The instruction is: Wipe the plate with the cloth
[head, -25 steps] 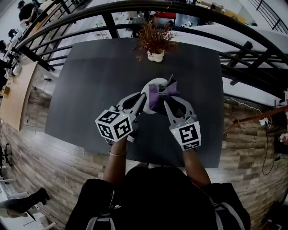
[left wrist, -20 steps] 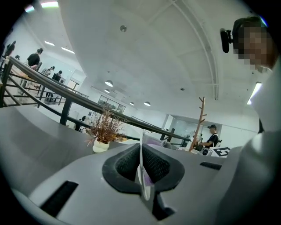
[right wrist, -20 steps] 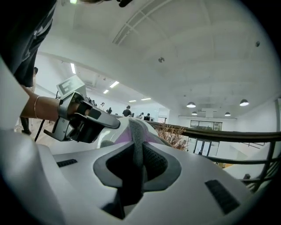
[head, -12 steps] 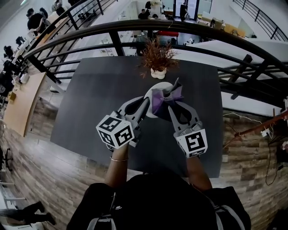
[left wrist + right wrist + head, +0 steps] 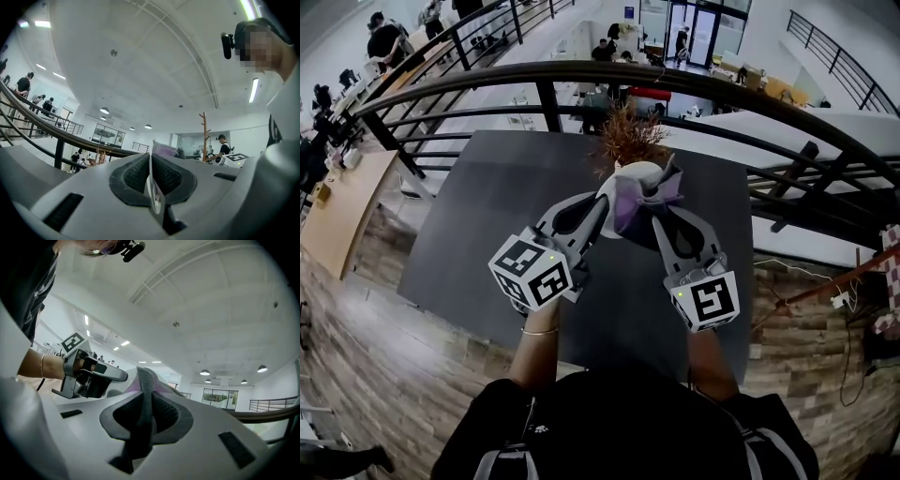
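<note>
Both grippers are lifted above the dark table (image 5: 487,216). My left gripper (image 5: 600,202) is shut on the rim of the white plate (image 5: 632,172), which stands nearly on edge. In the left gripper view the plate's thin rim (image 5: 151,180) sits clamped between the pads. My right gripper (image 5: 653,210) is shut on the purple and grey cloth (image 5: 630,208), which lies against the plate's face. The grey fold of the cloth (image 5: 144,394) fills the right jaws, and the left gripper (image 5: 91,373) shows beyond it.
A small potted plant with reddish twigs (image 5: 630,137) stands at the table's far edge, just behind the plate. A black railing (image 5: 581,75) curves past the far side, with a drop to a lower floor beyond. Wooden floor surrounds the table.
Both grippers have risen together, carrying the plate and cloth up off the table and closer to the head camera. The holds have stayed the same.
</note>
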The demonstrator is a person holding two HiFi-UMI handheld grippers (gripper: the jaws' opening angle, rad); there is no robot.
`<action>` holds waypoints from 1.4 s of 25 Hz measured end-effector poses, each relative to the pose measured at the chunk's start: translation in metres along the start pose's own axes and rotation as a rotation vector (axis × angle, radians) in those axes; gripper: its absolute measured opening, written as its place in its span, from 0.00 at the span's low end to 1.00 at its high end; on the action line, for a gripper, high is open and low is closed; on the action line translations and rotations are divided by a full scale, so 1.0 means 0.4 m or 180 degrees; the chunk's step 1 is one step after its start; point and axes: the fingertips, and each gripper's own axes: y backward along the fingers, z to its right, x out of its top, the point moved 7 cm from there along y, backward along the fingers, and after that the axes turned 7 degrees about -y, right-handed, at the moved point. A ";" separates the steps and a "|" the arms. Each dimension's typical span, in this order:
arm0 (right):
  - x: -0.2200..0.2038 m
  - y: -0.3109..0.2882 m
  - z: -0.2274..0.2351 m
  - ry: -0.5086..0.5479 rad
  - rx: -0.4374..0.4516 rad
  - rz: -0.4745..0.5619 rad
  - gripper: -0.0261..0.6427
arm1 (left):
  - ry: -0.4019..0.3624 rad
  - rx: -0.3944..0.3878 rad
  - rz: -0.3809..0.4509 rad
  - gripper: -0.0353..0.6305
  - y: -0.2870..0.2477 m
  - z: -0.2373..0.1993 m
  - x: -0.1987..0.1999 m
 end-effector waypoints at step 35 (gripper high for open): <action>0.316 0.037 -0.135 0.0248 0.0852 0.1012 0.12 | -0.0700 -0.0254 0.0528 0.08 0.050 0.151 0.196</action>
